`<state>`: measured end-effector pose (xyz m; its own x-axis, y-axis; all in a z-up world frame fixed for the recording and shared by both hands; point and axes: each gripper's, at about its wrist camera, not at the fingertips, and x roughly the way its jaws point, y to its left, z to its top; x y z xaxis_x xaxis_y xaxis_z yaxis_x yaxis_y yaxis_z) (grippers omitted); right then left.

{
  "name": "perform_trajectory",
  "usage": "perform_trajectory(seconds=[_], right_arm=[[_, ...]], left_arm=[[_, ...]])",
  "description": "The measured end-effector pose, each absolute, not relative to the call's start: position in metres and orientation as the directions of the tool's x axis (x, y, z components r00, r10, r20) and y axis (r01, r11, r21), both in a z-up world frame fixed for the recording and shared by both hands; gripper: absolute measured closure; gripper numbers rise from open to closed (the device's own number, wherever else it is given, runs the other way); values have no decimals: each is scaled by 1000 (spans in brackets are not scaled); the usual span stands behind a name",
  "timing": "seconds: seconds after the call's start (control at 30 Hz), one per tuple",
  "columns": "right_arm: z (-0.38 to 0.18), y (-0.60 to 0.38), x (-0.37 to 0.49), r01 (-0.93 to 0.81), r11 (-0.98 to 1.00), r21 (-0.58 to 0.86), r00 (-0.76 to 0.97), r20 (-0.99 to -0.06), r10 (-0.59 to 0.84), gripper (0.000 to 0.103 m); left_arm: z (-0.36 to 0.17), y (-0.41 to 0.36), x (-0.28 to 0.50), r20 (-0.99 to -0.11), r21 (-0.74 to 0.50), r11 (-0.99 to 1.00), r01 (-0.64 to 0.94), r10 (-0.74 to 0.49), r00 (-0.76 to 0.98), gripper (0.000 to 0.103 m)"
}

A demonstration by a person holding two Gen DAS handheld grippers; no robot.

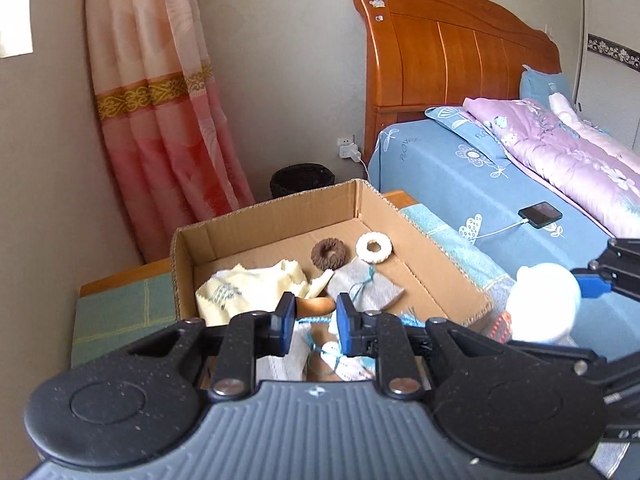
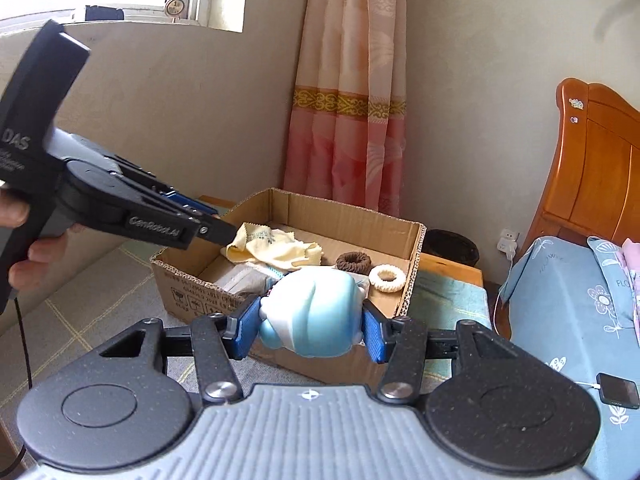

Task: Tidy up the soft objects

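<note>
Left wrist view, progress: my cardboard box (image 1: 400, 240) already holds a brown scrunchie (image 1: 329, 253) and a white scrunchie (image 1: 374, 247) at its 1 o'clock end, a yellow cloth (image 1: 244, 286) at 9 o'clock, and white drawstring pouches (image 1: 366, 286) in the middle.
Left wrist view, gripper: my left gripper (image 1: 312, 320) hangs over the near side of the box, jaws apart with nothing between them; a pouch and a brown item lie below the gap.
Left wrist view, remaining: the pale plush toy (image 1: 546, 300) shows at 3 o'clock, outside the box wall, so I judge it is yet to go in.
Right wrist view, gripper: my right gripper (image 2: 310, 328) is clenched on the light-blue plush toy (image 2: 316, 312), pads pressing both its sides.
Right wrist view, toy position: held in the air just before the near wall of the box (image 2: 200, 296), not inside.
Right wrist view, pose: I point toward 12 o'clock, roughly level; my left gripper (image 2: 224, 232) reaches in from 9 o'clock over the yellow cloth (image 2: 276, 248).
Right wrist view, estimate: most items look sorted; the toy seems the last one visible.
</note>
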<state>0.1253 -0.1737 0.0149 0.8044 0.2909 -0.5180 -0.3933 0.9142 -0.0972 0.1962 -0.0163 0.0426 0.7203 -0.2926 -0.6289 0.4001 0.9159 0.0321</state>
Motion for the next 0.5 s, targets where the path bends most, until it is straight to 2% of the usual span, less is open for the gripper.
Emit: perform_trajectory(seconds=[0.27, 0.37, 0.43, 0.5], right_arm=[[17, -185, 139, -362, 927, -103, 813, -521, 260, 45], [16, -187, 144, -355, 928, -110, 813, -526, 249, 45], [15, -188, 147, -348, 931, -110, 813, -529, 242, 45], [15, -189, 150, -345, 932, -106, 811, -533, 240, 45]], left_arm=[[30, -33, 260, -650, -18, 915, 404, -317, 690, 81], [25, -32, 269, -640, -37, 924, 381, -315, 701, 58], [25, -28, 266, -624, -23, 938, 346, -284, 728, 31], [27, -21, 259, -602, -14, 946, 323, -265, 753, 22]])
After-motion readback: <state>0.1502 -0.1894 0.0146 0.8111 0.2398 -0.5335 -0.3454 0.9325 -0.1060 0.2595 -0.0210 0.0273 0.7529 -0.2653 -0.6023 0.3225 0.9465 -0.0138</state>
